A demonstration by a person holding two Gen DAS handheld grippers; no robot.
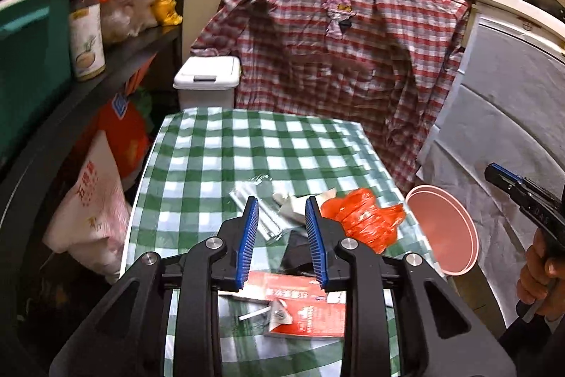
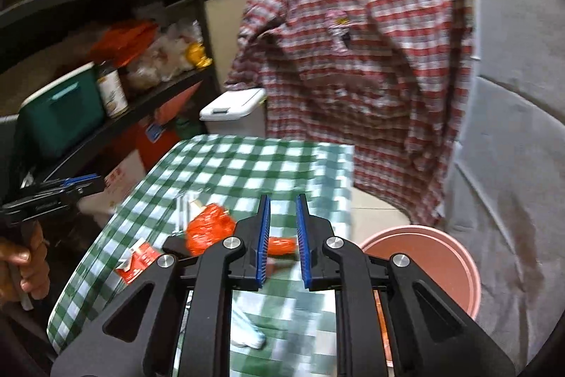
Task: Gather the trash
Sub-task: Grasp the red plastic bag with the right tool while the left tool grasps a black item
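Observation:
A table with a green checked cloth (image 1: 229, 147) (image 2: 247, 165) carries the litter: an orange plastic bag (image 1: 363, 218) (image 2: 208, 228), a red carton (image 1: 303, 306) (image 2: 137, 262), a clear wrapper (image 1: 247, 196), crumpled white paper (image 1: 293, 204) and a white tissue (image 2: 247, 331). My left gripper (image 1: 281, 200) hovers over the wrapper and paper, its jaws a narrow gap apart with nothing pinched. My right gripper (image 2: 282, 198) hangs above the cloth just right of the orange bag, also narrowly open and empty. A pink bucket (image 1: 445, 228) (image 2: 434, 264) stands on the floor off the table's right edge.
A white lidded bin (image 1: 208, 73) (image 2: 233, 105) stands behind the table. A plaid shirt (image 1: 335, 59) hangs over the counter beyond. A dark shelf unit (image 1: 116, 59) packed with bags, a jar and a teal box lines the left. Grey-covered cabinets (image 1: 512, 101) fill the right.

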